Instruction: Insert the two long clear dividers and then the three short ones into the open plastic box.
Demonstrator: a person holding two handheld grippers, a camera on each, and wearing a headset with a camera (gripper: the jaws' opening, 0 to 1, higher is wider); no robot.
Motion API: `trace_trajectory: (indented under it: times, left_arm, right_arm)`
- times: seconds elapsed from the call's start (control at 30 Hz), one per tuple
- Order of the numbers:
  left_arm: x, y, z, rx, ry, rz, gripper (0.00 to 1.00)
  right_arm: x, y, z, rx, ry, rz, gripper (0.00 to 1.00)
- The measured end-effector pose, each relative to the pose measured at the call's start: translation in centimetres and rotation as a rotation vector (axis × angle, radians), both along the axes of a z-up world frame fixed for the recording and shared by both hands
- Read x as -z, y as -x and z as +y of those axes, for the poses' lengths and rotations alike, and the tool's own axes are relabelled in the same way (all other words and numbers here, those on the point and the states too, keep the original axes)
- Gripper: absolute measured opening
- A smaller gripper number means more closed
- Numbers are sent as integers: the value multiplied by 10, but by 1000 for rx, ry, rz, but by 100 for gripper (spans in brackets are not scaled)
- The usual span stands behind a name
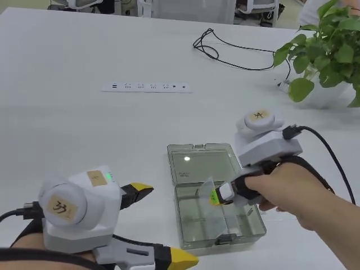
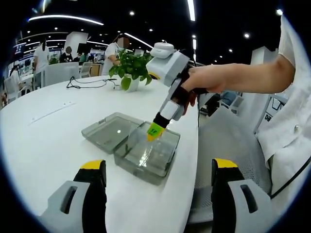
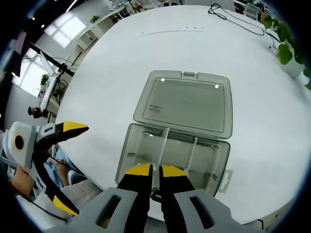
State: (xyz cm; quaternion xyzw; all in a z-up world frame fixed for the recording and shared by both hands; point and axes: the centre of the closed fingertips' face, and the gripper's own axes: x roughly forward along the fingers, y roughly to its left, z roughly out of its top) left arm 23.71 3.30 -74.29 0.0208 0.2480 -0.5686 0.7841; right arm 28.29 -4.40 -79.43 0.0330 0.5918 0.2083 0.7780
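At the near left of the white table (image 1: 67, 124), the left gripper (image 1: 169, 224) hangs with its yellow-tipped jaws spread wide and nothing between them, well apart from the work. Right of it lies the smoky translucent plastic box (image 1: 179, 222), its lid (image 1: 199, 163) flat behind so the tray is reachable from above. Over the tray the right gripper (image 1: 215, 197) points down, jaws pinched on a thin clear plastic divider (image 3: 164, 143) standing upright inside, probably to steer it into wall slots; a second clear divider (image 3: 194, 150) stands just right of it.
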Motion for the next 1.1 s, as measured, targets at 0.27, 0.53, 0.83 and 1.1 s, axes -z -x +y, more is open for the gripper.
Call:
trace_trajectory:
  times: [0.27,0.53,0.83,1.1]
  left_arm:
    - [1,0,0,-3,-2,5,91]
    - [1,-1,-1,-2,-1,7,91]
    - [2,-3,1,-1,-9,10,91]
    - [2,-4,1,-4,-12,11,91]
  right_arm:
    - [1,1,2,-47,42,-39,6]
    - [1,1,6,-102,83,-80,6]
    - [10,1,13,-126,43,-101,7]
    - [19,1,14,-103,-2,-100,8]
